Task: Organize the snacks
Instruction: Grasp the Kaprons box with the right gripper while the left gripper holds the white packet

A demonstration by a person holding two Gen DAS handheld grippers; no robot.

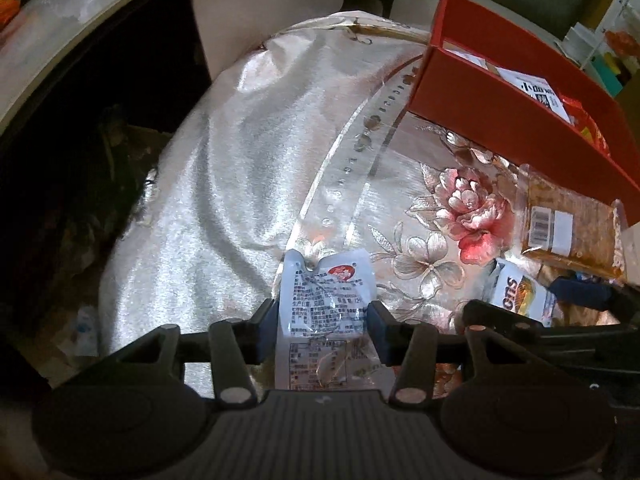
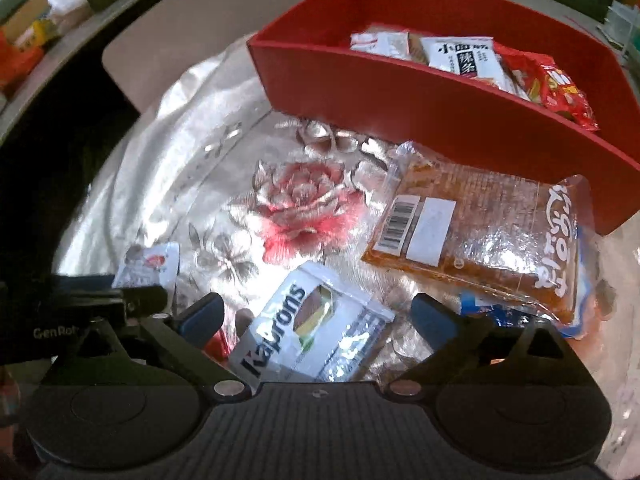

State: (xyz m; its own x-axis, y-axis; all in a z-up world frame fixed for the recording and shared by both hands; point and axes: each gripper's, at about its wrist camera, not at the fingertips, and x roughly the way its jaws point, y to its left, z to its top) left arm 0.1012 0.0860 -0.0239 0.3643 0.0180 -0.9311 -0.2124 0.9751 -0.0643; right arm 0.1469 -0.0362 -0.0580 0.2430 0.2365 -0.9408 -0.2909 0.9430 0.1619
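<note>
At lower centre of each wrist view a snack packet lies between tool fingers: the left tool [image 1: 325,320] brackets a white sachet [image 1: 326,312], whether pinched I cannot tell; the right tool [image 2: 318,314] gapes around the Kaprons packet [image 2: 316,326]. Risks: slick film slipping free, or tools colliding before reaching the red box [image 2: 400,92] at upper right on the surface [image 2: 224,200].

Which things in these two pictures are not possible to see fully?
- Blue packet, right wrist view: mostly under the clear orange snack bag.
- White Kaprons packet, left wrist view: half hidden by the other gripper.
- Red box: its right end is cut off in both views.
</note>
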